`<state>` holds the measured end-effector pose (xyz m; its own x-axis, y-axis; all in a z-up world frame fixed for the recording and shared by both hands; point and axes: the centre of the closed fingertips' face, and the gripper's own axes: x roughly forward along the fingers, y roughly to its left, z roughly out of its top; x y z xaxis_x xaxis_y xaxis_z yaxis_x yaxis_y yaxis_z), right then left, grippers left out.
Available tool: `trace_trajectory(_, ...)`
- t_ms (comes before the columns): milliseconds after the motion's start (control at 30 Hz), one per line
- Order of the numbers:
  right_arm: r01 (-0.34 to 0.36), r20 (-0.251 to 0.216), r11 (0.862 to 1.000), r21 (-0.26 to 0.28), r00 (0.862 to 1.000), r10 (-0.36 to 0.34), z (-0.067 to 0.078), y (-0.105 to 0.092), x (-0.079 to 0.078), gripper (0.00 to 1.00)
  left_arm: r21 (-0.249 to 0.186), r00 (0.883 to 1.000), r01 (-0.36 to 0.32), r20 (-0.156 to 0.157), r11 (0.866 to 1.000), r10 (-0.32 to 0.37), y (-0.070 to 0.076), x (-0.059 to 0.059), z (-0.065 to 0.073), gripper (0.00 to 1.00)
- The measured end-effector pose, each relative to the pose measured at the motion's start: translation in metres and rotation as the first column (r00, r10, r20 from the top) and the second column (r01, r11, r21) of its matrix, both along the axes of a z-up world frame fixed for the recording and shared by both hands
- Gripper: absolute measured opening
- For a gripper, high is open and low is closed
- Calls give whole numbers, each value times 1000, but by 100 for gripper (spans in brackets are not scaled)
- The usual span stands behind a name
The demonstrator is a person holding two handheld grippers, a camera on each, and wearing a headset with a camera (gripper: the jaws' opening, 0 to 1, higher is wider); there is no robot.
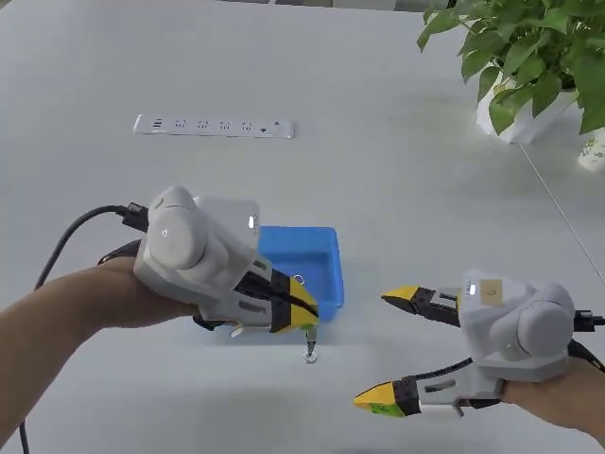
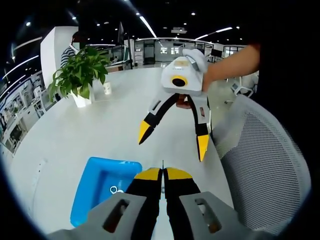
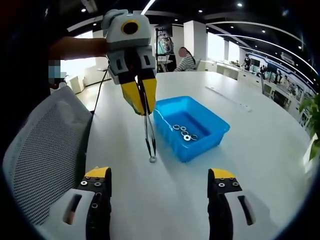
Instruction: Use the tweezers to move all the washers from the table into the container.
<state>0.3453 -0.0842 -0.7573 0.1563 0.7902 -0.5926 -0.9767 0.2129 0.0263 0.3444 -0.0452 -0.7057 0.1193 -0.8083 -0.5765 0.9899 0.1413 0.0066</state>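
Though obscure overhead, washers [image 3: 184,133] within container [image 3: 201,145].

Blue container [image 1: 337,267], silver washers [image 3: 186,137], white table [image 1: 378,142], green plant [image 1: 529,47].

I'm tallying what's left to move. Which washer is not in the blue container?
The lone washer at the tweezers tips, on the table just outside the blue container; the other washers lie inside it.

Left gripper [image 1: 302,310] hides part of the container [image 1: 314,253] (most of the tweezers [image 1: 310,340] too); plant [image 1: 529,47] cut by the edge.
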Motion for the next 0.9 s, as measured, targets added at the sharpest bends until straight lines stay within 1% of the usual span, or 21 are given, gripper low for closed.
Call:
trace_trajectory(233,-20,1,1000,-9,1000,20,-2,3,-2,78,-1,1000,4,-8,1000,-4,-1,-3,-2,5)
trace_trajectory(533,-43,-1,999,-15,999,43,-4,8,-5,76,5,1000,12,-5,1000,-12,-2,-5,-6,5)
trace_trajectory(567,-43,-1,999,-15,999,43,-4,8,-5,75,5,1000,12,-10,1000,-12,-2,-6,-7,5)
trace_trajectory(633,-43,-1,999,-14,999,43,-4,9,-5,75,0,1000,13,-12,1000,-13,-2,-6,-7,5)
trace_trajectory(700,-46,0,999,-14,999,46,-4,10,-5,75,0,1000,13,-4,1000,-13,-2,-5,-6,5)
trace_trajectory(900,-65,3,998,-16,998,65,-5,13,-6,72,-4,1000,19,-9,1000,-19,-3,-6,-6,5)
